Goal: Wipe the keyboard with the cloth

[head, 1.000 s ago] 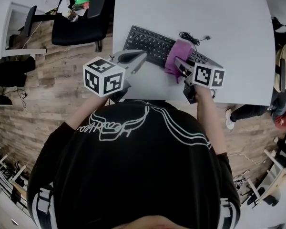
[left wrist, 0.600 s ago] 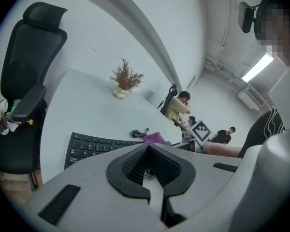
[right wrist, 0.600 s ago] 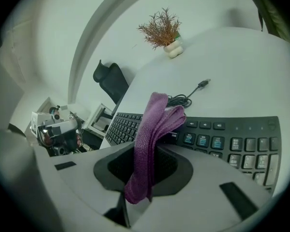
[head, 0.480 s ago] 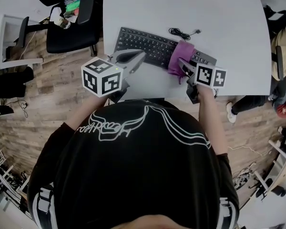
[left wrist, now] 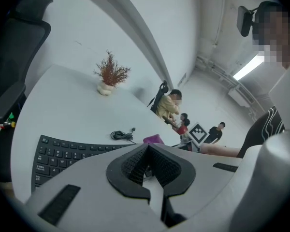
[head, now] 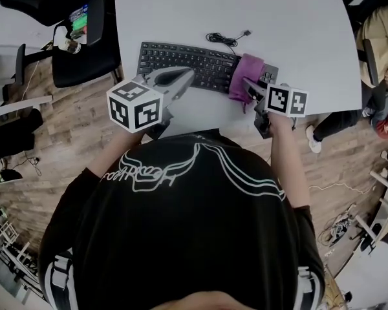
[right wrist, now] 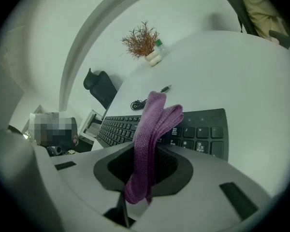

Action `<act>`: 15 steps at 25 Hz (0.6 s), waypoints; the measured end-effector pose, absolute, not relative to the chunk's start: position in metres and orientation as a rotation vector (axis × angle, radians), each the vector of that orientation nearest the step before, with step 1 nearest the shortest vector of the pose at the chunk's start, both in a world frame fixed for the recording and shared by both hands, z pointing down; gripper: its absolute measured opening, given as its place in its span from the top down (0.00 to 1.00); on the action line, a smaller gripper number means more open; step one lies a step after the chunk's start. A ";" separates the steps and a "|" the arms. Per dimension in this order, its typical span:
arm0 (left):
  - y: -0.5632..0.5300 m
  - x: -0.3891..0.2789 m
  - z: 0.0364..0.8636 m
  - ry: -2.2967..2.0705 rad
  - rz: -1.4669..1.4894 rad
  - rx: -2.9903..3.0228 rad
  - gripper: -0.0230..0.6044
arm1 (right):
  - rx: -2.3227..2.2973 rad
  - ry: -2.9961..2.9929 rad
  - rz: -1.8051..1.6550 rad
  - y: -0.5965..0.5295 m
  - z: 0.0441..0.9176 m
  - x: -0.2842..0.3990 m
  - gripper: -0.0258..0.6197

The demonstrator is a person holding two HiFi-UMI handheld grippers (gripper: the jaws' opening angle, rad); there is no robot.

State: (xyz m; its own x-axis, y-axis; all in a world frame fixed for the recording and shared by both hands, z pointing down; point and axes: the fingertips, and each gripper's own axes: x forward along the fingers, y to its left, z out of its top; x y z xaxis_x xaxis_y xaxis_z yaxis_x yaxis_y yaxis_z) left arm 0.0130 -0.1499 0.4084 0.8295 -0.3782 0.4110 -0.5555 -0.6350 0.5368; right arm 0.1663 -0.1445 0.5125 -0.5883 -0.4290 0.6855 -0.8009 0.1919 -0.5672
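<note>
Cloth (head: 247, 75) now sits nearer right end of keyboard (head: 181, 60) than a second ago. Stroke is running rightward, so left keys likely still to do. Right gripper (head: 246, 84) clamped on cloth fold. Left gripper (head: 189, 75) closed, empty, hovering at keyboard's near edge.

Bunched purple cloth (head: 247, 76) rests on the black keyboard's (head: 181, 60) right end.

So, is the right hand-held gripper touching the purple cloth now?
Touching. The right gripper view shows the purple woven cloth clamped between the jaws of the right hand-held gripper.
</note>
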 end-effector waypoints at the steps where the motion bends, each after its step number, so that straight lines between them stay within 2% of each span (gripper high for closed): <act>1: -0.150 0.018 0.409 -0.670 0.343 2.334 0.96 | 1.164 -2.095 1.365 -0.143 0.513 0.172 0.87; 15: -0.150 0.054 0.410 -0.593 0.363 2.354 0.96 | 1.289 -2.005 1.376 -0.128 0.516 0.245 0.87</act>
